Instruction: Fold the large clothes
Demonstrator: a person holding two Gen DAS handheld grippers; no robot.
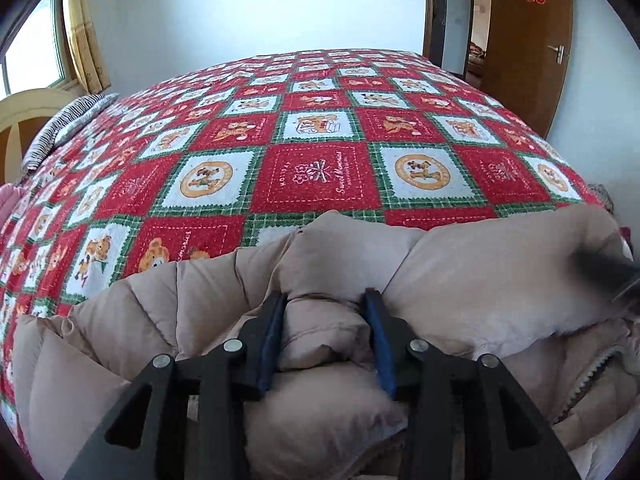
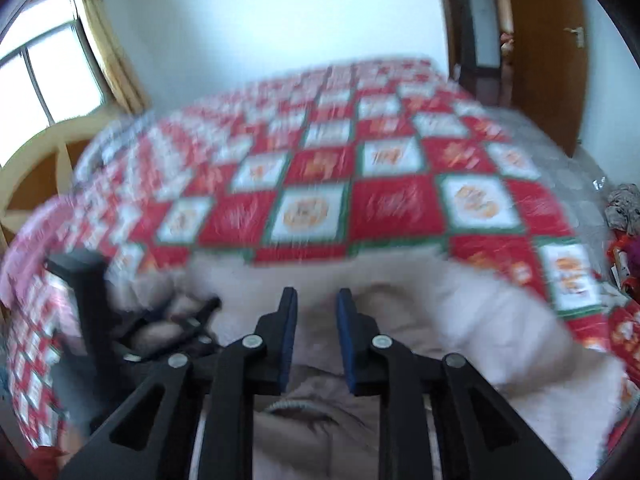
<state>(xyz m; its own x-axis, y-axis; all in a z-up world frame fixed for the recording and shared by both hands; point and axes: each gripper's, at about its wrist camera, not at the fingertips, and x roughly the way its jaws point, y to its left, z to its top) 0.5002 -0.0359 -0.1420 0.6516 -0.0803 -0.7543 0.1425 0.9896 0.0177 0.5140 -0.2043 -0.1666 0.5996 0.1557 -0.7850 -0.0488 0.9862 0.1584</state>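
Bedroom; red checked quilt [image 1: 320,168] covers the bed. Beige puffer jacket [image 1: 480,280] lies bunched at the quilt's 6 o'clock edge. Left gripper [image 1: 326,304] pinches a padded fold; right gripper [image 2: 316,300] stands parted, empty, over the jacket. Risk: slippery padding may squeeze out, dropping the fold.

Beige quilted puffer coat [image 1: 480,280] lies bunched (zipper showing) on the bed.

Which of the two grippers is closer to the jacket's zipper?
Right. The right gripper hovers just above the zipper; the left gripper pinches a puffy fold of the beige jacket off to one side.
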